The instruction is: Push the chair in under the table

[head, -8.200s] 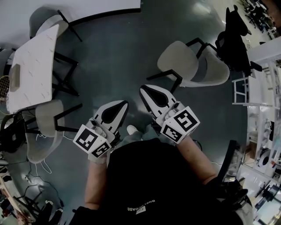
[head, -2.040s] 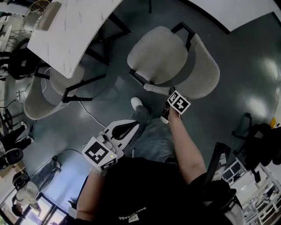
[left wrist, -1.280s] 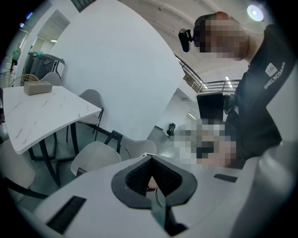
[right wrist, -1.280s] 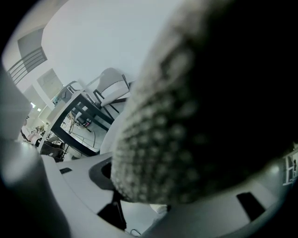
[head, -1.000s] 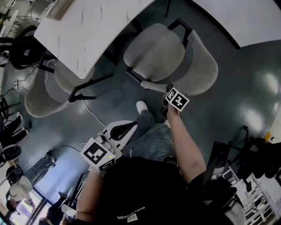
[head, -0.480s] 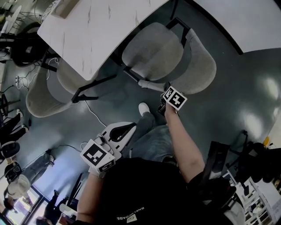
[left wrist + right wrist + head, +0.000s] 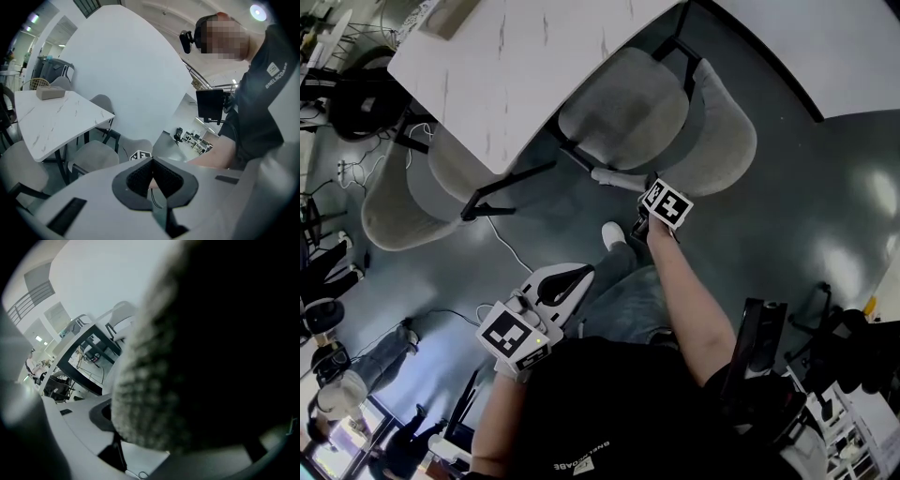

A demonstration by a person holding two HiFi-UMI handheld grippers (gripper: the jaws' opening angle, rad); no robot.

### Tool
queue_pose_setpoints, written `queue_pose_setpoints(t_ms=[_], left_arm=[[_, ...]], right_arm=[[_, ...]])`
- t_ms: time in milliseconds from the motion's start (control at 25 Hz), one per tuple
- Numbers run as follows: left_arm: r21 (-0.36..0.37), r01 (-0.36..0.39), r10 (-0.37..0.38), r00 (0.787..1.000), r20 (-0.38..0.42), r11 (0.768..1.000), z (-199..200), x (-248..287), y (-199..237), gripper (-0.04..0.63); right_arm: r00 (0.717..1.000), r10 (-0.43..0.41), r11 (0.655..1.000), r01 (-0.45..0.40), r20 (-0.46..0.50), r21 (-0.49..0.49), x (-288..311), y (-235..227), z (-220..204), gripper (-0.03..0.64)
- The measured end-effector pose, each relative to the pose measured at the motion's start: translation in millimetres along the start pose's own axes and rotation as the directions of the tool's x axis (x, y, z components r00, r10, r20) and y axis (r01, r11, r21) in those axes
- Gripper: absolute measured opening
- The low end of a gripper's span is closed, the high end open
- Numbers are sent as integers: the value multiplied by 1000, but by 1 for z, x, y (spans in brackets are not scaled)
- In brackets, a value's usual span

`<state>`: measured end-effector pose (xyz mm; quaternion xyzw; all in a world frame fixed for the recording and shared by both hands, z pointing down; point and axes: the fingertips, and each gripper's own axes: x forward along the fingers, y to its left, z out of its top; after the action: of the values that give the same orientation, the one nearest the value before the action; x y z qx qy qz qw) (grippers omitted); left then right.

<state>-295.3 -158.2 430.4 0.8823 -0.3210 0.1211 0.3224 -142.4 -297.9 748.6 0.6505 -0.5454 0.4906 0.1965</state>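
The grey upholstered chair [image 7: 628, 108] stands at the corner of the white marble table [image 7: 525, 47], its seat partly beneath the tabletop and its backrest [image 7: 727, 141] towards me. My right gripper [image 7: 609, 176] reaches to the backrest's near edge and is shut on it. In the right gripper view the chair's fabric [image 7: 187, 357] fills most of the picture and hides the jaw tips. My left gripper [image 7: 579, 272] hangs low by my left side, shut and holding nothing. In the left gripper view its pads [image 7: 152, 176] meet, with the table [image 7: 51, 117] and chair seat [image 7: 93, 157] beyond.
A second grey chair [image 7: 403, 197] sits at the table's left side. A white cable [image 7: 502, 248] runs over the dark floor near my shoe [image 7: 614, 234]. A flat brown box [image 7: 450, 14] lies on the table. Black furniture [image 7: 759, 347] stands at lower right.
The chair has slid towards the table with my right gripper on its backrest, and its seat now lies further under the tabletop. The left gripper stayed low.
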Motion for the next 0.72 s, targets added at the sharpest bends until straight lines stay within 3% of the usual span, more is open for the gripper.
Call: queue_pose_setpoints(t_ms=[720], left_arm=[[-9, -18, 18, 1000, 17, 1000, -3, -12, 7, -5]], right_arm=[[1000, -17, 1000, 17, -12, 2, 11, 11, 10, 275]])
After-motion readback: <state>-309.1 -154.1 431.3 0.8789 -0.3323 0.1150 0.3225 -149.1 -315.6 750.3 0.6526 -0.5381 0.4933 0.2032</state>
